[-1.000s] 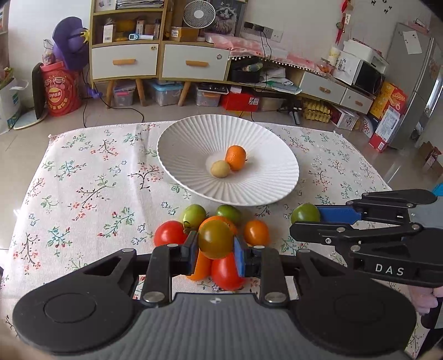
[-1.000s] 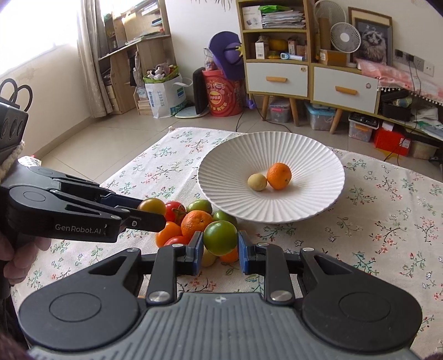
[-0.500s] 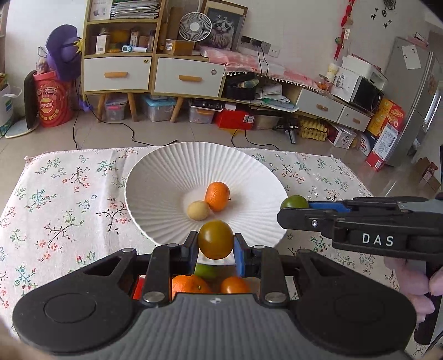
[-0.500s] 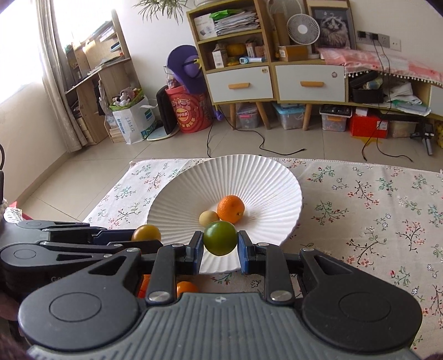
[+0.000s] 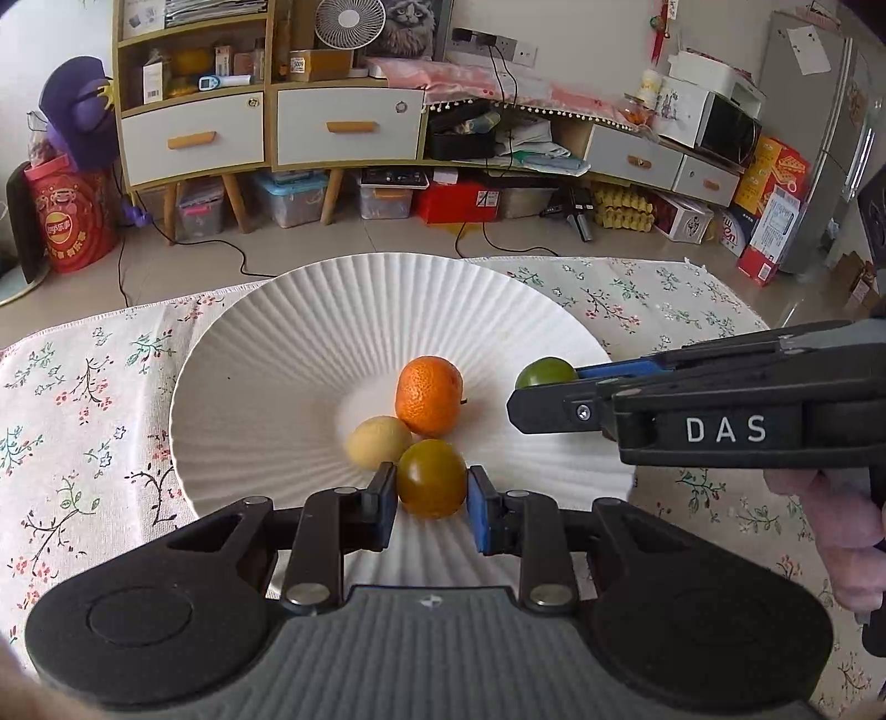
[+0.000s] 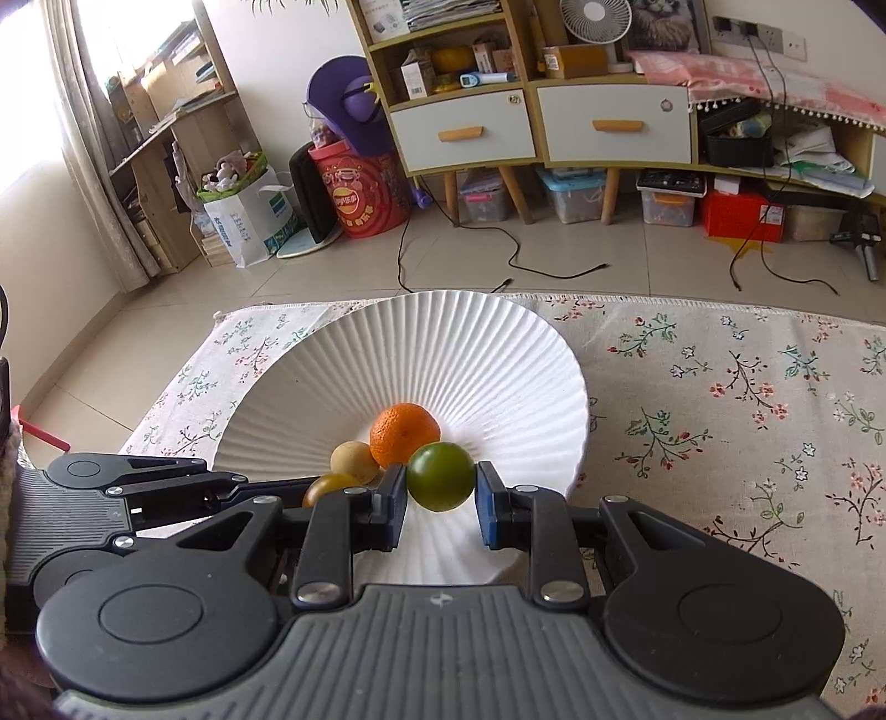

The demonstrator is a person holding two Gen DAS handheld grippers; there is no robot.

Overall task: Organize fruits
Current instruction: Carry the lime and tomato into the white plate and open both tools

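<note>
Fruits, four seen, all at one ribbed white bowl (image 5: 310,310). Orange mandarin (image 5: 429,394) and pale yellow fruit (image 5: 377,441) lie touching at the bowl's centre. Olive-brown tomato (image 5: 432,478) clamped between the blue pads of the left hand-held gripper (image 5: 432,501), held over the near inside of the bowl, just beside the yellow fruit. Green tomato (image 6: 441,475) clamped in the right hand-held gripper (image 6: 441,507), over the bowl's near right part, close to the mandarin.

Surface: white cloth (image 6: 720,387) printed with small flower sprigs, fringed at the far edge, spread under the bowl; whether a desk lies beneath it cannot be told.

Room: beige tiled floor (image 6: 554,260) with black cables trailing across it. Wooden cabinet (image 5: 266,127) with white drawers and orange handles against the far wall; white fan (image 5: 350,22) on top; plastic storage boxes below. Red drum (image 6: 360,191) with a purple toy on it. Curtain (image 6: 94,144) and bright window at left. Microwave (image 5: 725,127) and cardboard boxes at right.
</note>
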